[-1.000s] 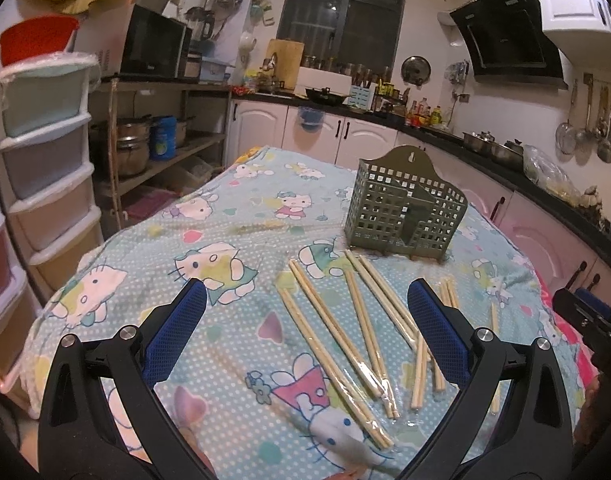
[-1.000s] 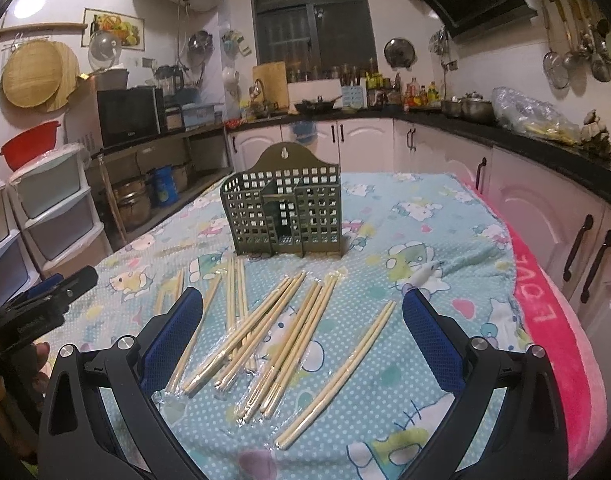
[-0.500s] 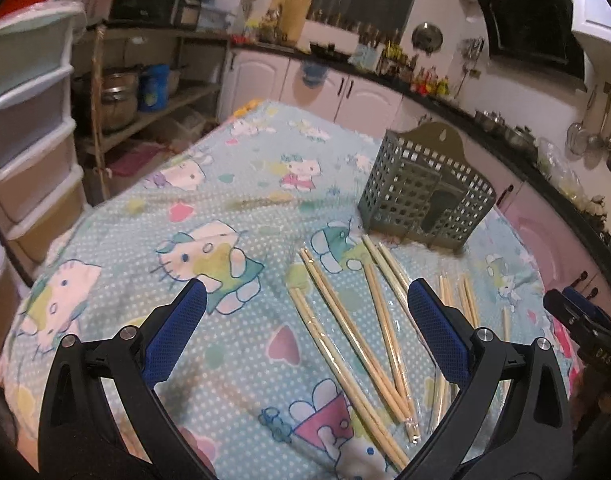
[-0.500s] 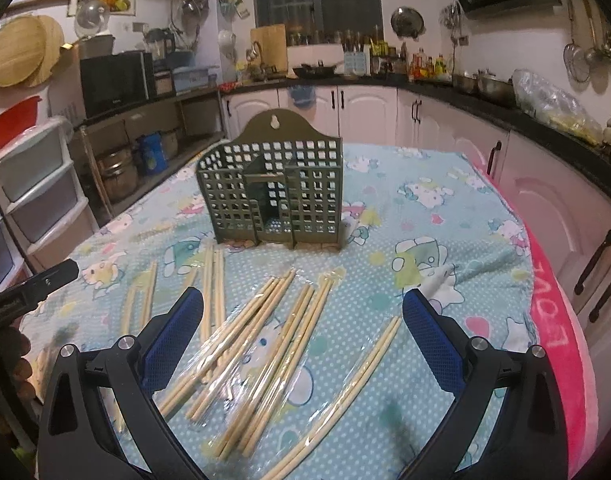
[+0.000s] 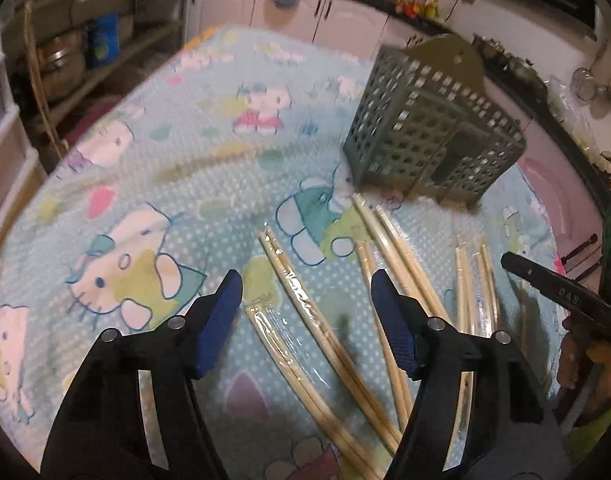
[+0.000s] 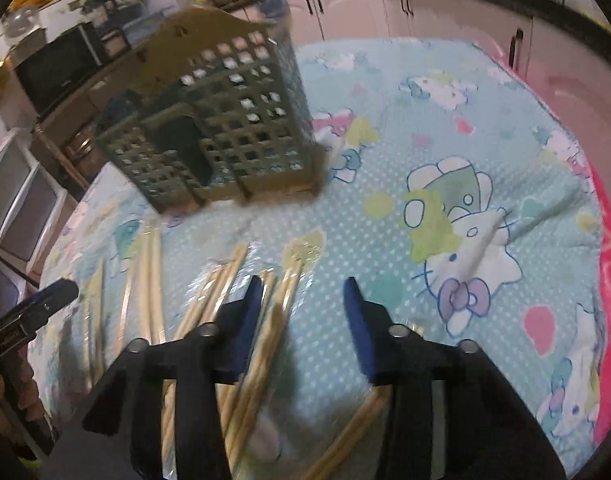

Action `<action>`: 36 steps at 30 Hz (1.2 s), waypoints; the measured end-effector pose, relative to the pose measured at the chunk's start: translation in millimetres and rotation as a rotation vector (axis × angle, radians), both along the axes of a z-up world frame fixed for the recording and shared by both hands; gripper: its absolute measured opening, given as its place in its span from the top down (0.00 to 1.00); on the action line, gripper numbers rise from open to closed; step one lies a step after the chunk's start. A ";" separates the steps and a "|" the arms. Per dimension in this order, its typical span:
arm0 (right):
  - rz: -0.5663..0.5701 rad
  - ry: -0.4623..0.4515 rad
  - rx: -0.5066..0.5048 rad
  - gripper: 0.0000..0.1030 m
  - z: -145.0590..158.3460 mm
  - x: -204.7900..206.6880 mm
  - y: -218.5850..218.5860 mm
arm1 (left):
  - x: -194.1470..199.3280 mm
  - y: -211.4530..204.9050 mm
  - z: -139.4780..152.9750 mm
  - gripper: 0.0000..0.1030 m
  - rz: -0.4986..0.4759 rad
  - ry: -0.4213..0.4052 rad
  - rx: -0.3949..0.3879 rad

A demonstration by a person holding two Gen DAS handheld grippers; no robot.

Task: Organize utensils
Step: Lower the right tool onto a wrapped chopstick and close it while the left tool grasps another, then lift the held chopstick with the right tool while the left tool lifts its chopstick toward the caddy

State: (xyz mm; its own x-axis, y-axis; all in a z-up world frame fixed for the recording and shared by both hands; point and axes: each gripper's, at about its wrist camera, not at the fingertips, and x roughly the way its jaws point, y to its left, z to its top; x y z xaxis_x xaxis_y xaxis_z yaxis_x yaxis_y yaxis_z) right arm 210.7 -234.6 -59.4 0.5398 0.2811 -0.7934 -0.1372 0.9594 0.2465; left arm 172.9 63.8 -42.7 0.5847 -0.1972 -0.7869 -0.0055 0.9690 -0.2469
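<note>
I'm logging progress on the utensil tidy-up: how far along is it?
Nothing looks done yet: the green holder shows no chopsticks inside, and the wrapped chopsticks all lie on the tablecloth. In hand: nothing. The left hand-held gripper and right hand-held gripper have just been closing, jaws still apart over the chopsticks, gripping none. Left: every pair still needs picking up and placing in the holder.

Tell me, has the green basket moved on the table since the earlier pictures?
No. The green basket keeps its place beside the printed cat by the chopsticks; only the camera came closer.
</note>
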 end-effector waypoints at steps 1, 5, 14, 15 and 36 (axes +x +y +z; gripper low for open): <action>0.000 0.007 0.000 0.67 -1.3 2.7 -0.6 | 3.9 1.6 -3.7 0.46 -0.004 0.014 -0.006; 0.013 0.014 0.005 0.71 -6.3 13.2 1.1 | 14.7 6.4 -15.7 0.57 -0.011 0.054 -0.051; 0.011 0.035 -0.015 0.72 -14.9 33.4 5.4 | 29.5 7.9 -25.0 0.64 -0.010 0.077 -0.065; 0.013 0.033 -0.019 0.72 -15.1 34.3 6.0 | 30.4 8.1 -24.9 0.64 -0.008 0.077 -0.064; 0.073 -0.045 0.003 0.92 -8.5 24.6 -0.4 | 53.9 -1.6 -19.7 0.95 0.020 0.053 0.057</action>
